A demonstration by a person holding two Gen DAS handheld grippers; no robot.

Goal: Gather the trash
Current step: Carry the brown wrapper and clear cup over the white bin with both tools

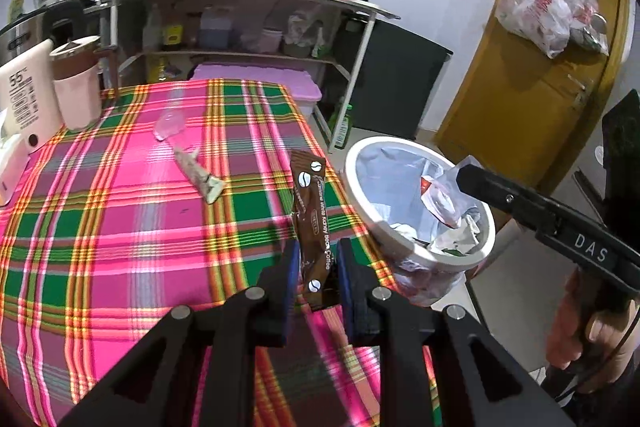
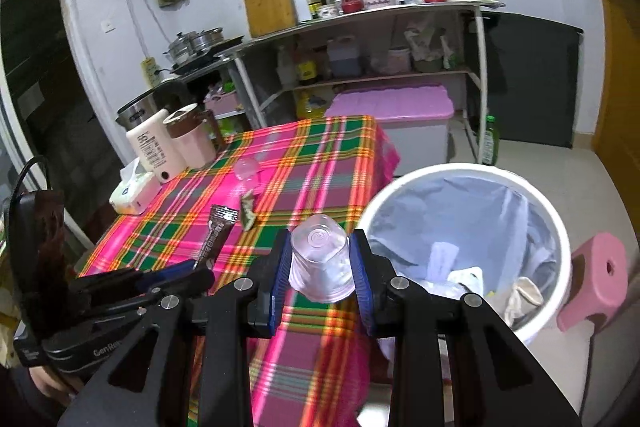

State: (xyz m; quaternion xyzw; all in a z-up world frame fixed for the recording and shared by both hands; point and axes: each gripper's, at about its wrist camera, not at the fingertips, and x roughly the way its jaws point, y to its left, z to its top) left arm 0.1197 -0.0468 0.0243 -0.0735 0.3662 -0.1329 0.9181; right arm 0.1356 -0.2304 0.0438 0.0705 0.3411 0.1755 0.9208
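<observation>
Trash rides in both grippers at once. The left gripper point(image 1: 316, 267) has its jaws nearly closed on a brown coffee sachet point(image 1: 311, 223), which stands upright between the pads and pokes well beyond the fingertips. The right gripper point(image 2: 320, 267) has its jaws about half open and pinched on a clear plastic cup point(image 2: 320, 259), held bottom-forward between the blue pads.

Judging by this, the step in hand is carrying both pieces to the white bin point(image 2: 556, 239), which sits just ahead and to the right of the right fingers, beside the plaid table point(image 1: 120, 227). The cup is near the rim, not yet over the mouth. The next move seems to call for bringing each gripper over the opening before letting go, so that nothing drops outside.

Inside the bin, a pale liner holds crumpled paper and wrappers at the bottom. Ahead of the left fingers, a second clear cup point(image 1: 170, 125) and a crumpled wrapper point(image 1: 200, 175) lie on the cloth, uncollected.
</observation>
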